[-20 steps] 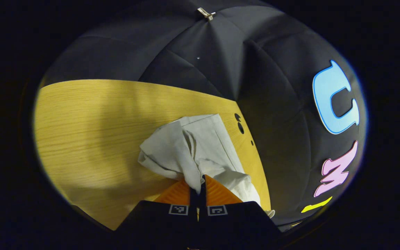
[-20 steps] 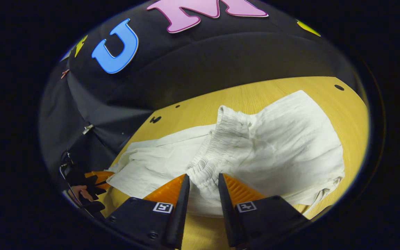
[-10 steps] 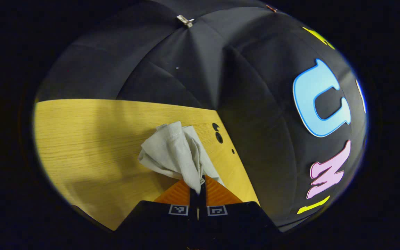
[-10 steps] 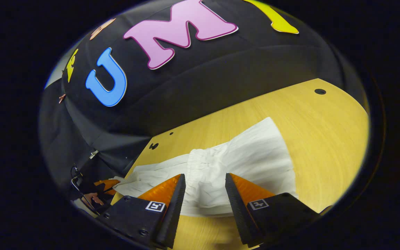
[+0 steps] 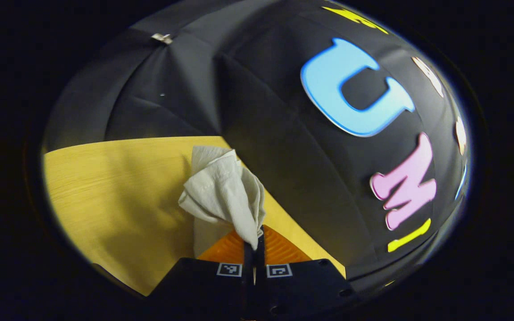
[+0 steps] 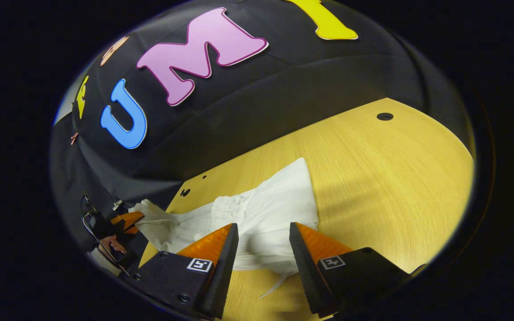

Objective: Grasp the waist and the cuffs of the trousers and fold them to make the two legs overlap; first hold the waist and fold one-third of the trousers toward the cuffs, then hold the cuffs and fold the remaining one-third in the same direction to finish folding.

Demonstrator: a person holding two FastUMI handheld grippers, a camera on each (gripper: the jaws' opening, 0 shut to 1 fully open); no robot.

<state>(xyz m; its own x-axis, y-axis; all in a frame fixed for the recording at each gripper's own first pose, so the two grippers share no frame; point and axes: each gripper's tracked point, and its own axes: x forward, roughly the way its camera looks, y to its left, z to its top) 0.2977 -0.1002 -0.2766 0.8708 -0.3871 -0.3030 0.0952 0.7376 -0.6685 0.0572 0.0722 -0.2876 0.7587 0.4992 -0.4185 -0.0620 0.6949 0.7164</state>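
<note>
Left gripper (image 5: pixel 254 243): the two fingers are pressed together with a fold of the white trousers (image 5: pixel 225 196) pinched between their tips; in the right gripper view this same gripper (image 6: pixel 125 221) shows far off at the lower left, with a hand (image 6: pixel 112 244) behind it and cloth running into it

Cloth at the left gripper: the pinched fold rises from the fingertips in a crumpled bunch, lifted off the wooden table (image 5: pixel 118 191); a further strip of it hangs down just left of the fingers; whether this is a cuff or another part cannot be told

Right gripper (image 6: pixel 263 238): the fingers stand wide apart with a clear gap between them; neither finger visibly presses on the cloth; the white fabric lies in the gap and beyond it

Trousers in the right gripper view: the trousers (image 6: pixel 270 209) lie on the table (image 6: pixel 386 178) just ahead of the right fingertips; the gathered waistband (image 6: pixel 228 209) sits toward the left of the heap; a drawn-out stretch runs from there to the far left gripper; a thin drawstring (image 6: pixel 277 285) trails from the near edge onto the wood

Table: pale wood grain; a dark round hole (image 6: pixel 384 117) sits near its far right edge, and smaller dark holes (image 6: pixel 185 192) near its far left corner

Surround: the black cloth wall (image 5: pixel 257 102) rises behind the table, held by a small metal clip (image 5: pixel 162 39)
</note>
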